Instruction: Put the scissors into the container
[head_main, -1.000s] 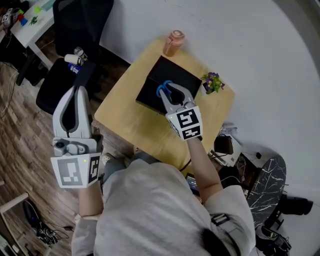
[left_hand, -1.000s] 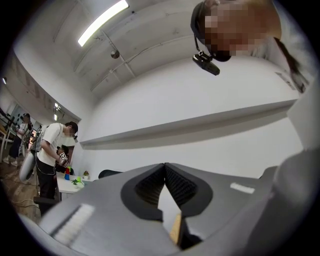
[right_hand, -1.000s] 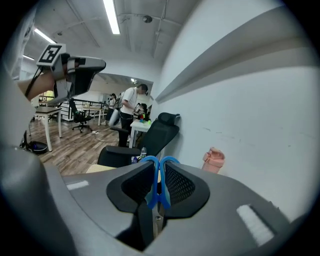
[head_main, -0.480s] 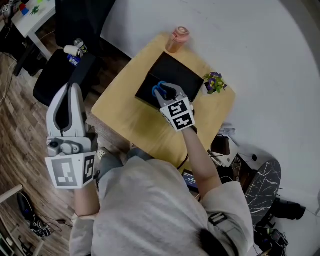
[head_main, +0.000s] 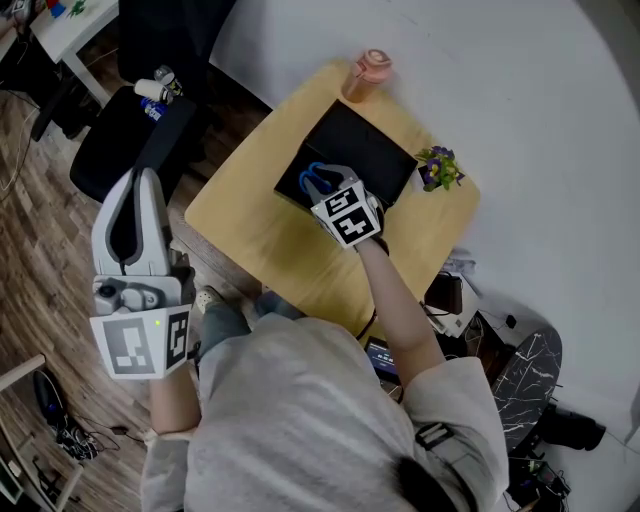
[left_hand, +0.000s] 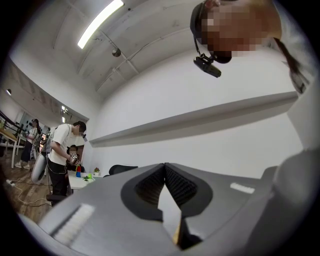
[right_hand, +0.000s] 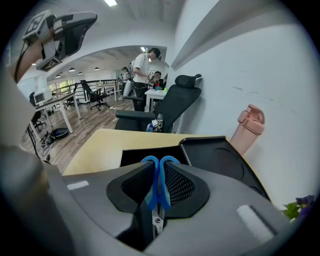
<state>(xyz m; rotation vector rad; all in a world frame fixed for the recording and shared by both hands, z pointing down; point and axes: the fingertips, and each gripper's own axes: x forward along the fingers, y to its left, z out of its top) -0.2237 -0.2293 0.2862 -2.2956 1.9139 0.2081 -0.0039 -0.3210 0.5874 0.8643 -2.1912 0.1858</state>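
Observation:
The blue-handled scissors (head_main: 312, 177) are clamped upright in my right gripper (head_main: 322, 189), handles outward. That gripper hangs over the near left part of the black container (head_main: 368, 152), which lies on the wooden table (head_main: 250, 235). In the right gripper view the blue handles (right_hand: 161, 187) stand pinched between the ribbed pads, and the container's open tray (right_hand: 212, 156) lies just beyond them. My left gripper (head_main: 142, 178) is held off the table's left side over the floor, shut and empty. In its own view the left gripper (left_hand: 164, 166) points up at a white wall.
A pink bottle (head_main: 371, 72) stands at the table's far corner and a small potted plant (head_main: 440, 167) at its right edge. A black office chair (head_main: 125, 140) stands left of the table. Other people stand at distant desks (right_hand: 142, 65).
My right gripper has carried the scissors a little left and lower over the container. The left gripper has barely moved.

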